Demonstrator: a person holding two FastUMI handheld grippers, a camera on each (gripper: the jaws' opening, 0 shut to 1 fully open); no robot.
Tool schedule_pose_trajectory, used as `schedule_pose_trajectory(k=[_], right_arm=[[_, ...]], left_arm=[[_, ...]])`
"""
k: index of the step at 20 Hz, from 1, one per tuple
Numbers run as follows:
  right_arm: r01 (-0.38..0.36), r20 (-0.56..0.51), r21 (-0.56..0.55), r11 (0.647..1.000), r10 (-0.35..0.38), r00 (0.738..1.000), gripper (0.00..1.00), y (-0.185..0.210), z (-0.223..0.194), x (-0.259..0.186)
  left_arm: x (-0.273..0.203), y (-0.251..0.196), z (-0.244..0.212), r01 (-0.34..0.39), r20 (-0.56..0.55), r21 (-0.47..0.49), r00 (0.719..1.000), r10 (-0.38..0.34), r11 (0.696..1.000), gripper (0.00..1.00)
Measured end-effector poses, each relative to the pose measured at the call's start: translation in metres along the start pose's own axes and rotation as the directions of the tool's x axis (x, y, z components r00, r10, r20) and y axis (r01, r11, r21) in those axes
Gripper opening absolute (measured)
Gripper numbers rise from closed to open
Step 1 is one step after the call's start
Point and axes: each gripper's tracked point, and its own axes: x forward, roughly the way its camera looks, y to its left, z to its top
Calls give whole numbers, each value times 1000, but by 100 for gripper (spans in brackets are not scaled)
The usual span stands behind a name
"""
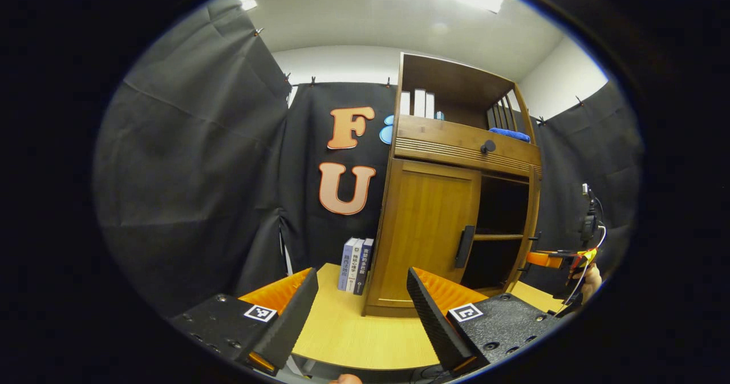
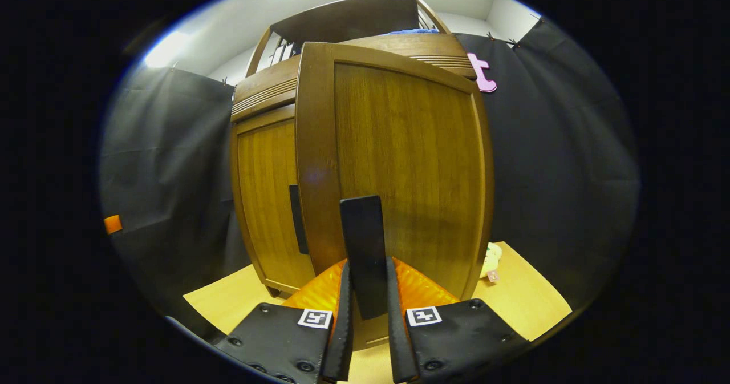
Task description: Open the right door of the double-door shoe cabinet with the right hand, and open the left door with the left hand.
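Right gripper (image 2: 368, 315): at 6 o'clock in the right gripper view, both fingers clenched on the right door's handle (image 2: 362, 247), a dark upright bar standing between them.
Right door (image 2: 399, 161): swung out from the shoe cabinet (image 2: 268, 87), its panel facing the camera at centre, reaching up to 12 o'clock.
Left door (image 2: 268, 195): at 9 o'clock of the right door in the right gripper view, flat in its frame, its dark handle partly hidden behind the open door's edge.
Left gripper (image 1: 362, 310): at 6 o'clock in the left gripper view, fingers released and spread wide, grasping nothing, over the pale tabletop (image 1: 353, 332).
Left door's handle (image 1: 465, 246): dark upright bar at the door's right edge, at 1 o'clock from the left gripper, well apart from it.
Cabinet opening (image 1: 502, 224): dark, with a shelf across it, at 3 o'clock of the closed left door.
Drawer (image 1: 462, 141): above the doors, with a round dark knob (image 1: 487, 146).
Books (image 1: 355, 264): upright on the tabletop, against the cabinet's left side.
Hand (image 1: 590, 281): at 4 o'clock in the left gripper view, holding the right gripper beside the cabinet.
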Motion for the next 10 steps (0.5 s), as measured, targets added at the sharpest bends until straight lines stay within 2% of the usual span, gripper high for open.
schedule_pose_trajectory(k=[8, 9, 10], right_arm=[[62, -25, -16, 998, -63, 998, 34, -34, -14, -41], [69, -30, -10, 998, -69, 997, 40, -39, -14, -46], [77, -32, -9, 997, -77, 997, 28, -43, -14, -50]], left_arm=[[5, -27, 0, 48, 1, -1, 999, -48, 999, 92], [5, -31, -2, 53, 0, 0, 999, -53, 999, 92], [6, -33, -3, 58, -2, -1, 998, -58, 998, 92]])
